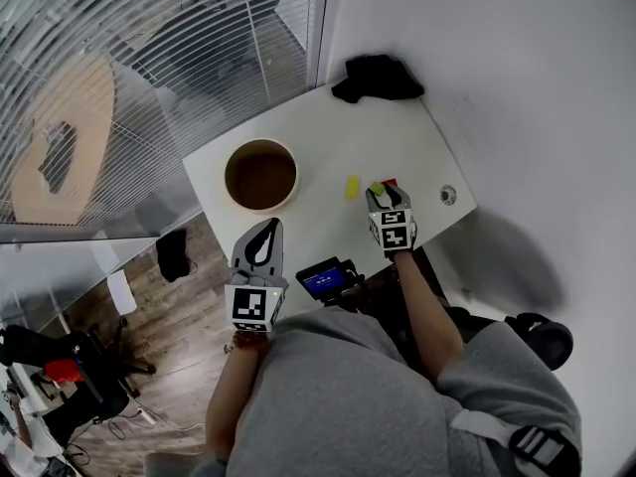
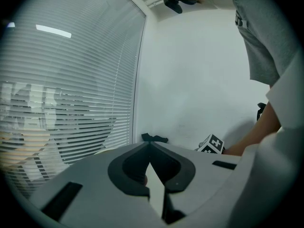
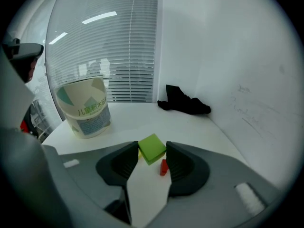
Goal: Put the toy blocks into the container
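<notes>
Squarely between the dark ribbed pads of the right gripper (image 1: 380,191) sits the green block (image 3: 152,148), a matte lime cube with flat faces and crisp edges. It is pinched at a middling width and held above the smooth white table (image 1: 328,132). A small red block (image 3: 164,166) lies just beneath it, and a yellow block (image 1: 351,187) lies beside. The container (image 3: 86,109), a round printed paper tub, stands well apart to the left. The left gripper (image 2: 150,147) has its jaws together and empty.

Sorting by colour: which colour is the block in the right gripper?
Lime green block, clearest in right gripper view.
</notes>
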{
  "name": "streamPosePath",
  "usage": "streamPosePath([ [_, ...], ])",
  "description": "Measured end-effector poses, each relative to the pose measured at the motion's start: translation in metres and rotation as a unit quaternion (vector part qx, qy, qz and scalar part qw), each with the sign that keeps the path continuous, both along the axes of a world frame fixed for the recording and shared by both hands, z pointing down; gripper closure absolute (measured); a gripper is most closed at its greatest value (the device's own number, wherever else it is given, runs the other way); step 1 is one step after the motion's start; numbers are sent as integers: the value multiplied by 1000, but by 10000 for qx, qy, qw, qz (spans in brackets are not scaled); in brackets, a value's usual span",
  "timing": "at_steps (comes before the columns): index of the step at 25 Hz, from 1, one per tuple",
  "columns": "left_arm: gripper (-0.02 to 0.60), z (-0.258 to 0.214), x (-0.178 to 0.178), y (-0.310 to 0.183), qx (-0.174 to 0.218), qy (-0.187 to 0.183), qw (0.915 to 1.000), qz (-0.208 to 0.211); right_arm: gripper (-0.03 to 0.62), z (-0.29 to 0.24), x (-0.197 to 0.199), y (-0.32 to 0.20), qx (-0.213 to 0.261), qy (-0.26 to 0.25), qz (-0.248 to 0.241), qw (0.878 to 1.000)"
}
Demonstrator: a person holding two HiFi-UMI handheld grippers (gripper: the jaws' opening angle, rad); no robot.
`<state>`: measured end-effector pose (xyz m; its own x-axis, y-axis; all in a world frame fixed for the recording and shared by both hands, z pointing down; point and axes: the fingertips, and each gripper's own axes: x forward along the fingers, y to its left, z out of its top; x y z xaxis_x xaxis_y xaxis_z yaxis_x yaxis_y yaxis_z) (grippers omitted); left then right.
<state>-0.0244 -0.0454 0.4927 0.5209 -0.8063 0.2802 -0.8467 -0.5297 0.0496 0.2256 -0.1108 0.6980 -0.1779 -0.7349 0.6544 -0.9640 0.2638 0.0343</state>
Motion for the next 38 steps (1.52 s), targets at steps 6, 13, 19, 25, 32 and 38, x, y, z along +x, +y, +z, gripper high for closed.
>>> streamPosePath([
  [6,574,-8,-10,4,92,57,9999,-96,402,-33,-12,-8,293,-118,-57,9995],
  [13,574,-4,-12,-2,113,75,9997,-186,402,-65,-21,-29,681,-188,-196,9973],
  [19,574,-5,-17,0,117,100,9996,-238,402,-100,-36,-40,999,-258,-323,9941],
  [25,574,-7,-24,-2,142,104,9993,-334,402,-132,-54,-53,1317,-337,-496,9895],
  [32,574,-8,-26,-2,188,143,9989,-413,402,-163,-76,-58,1630,-451,-750,9827],
  [38,574,-12,-33,-3,237,179,9983,-497,402,-191,-95,-65,1891,-510,-939,9761],
])
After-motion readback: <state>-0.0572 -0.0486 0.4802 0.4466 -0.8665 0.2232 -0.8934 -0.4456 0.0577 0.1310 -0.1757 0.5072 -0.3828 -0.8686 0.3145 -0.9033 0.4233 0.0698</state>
